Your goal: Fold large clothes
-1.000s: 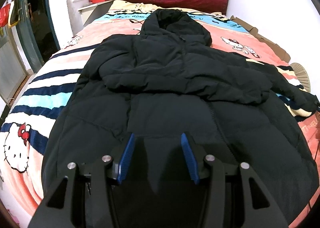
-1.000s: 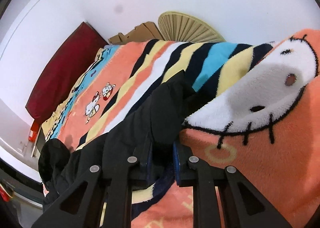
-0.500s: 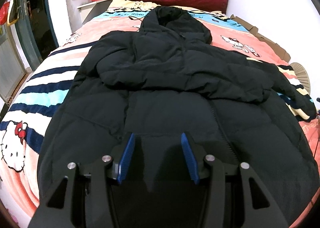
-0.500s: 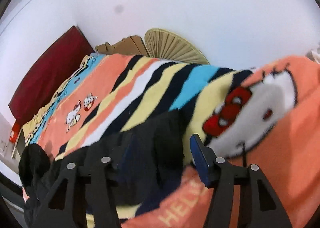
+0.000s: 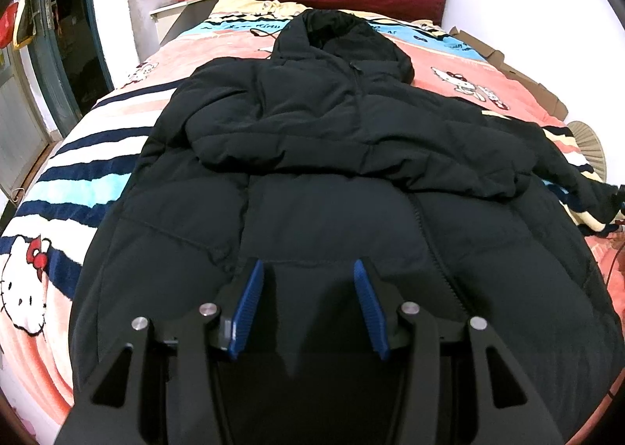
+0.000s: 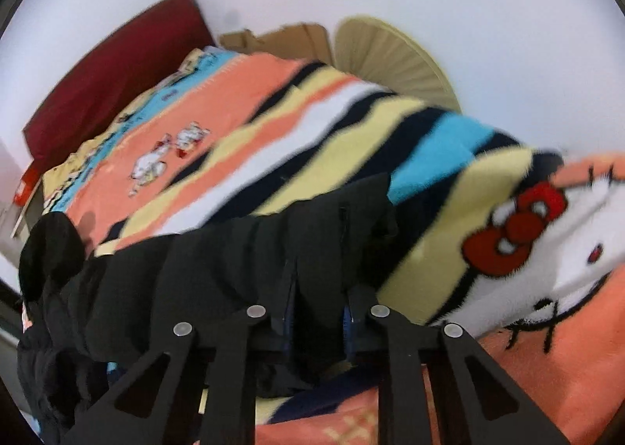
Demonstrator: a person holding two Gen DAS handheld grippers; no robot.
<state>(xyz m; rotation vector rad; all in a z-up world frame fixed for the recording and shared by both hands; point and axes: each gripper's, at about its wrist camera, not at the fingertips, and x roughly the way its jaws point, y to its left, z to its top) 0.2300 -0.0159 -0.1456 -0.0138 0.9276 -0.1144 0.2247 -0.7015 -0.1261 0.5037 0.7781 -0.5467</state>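
1. Our left gripper (image 5: pixel 308 302) had matte black, angular arms with triangular cut-outs.
2. Its fingers (image 5: pixel 246 308) carried ribbed blue pads.
3. Round silver screw heads marked the joints.
4. Our right gripper (image 6: pixel 318 318) showed the same black frame and silver screws.

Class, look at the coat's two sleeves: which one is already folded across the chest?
The sleeve on the picture's left in the left wrist view lies across the black coat. The other sleeve still trails out over the striped blanket.
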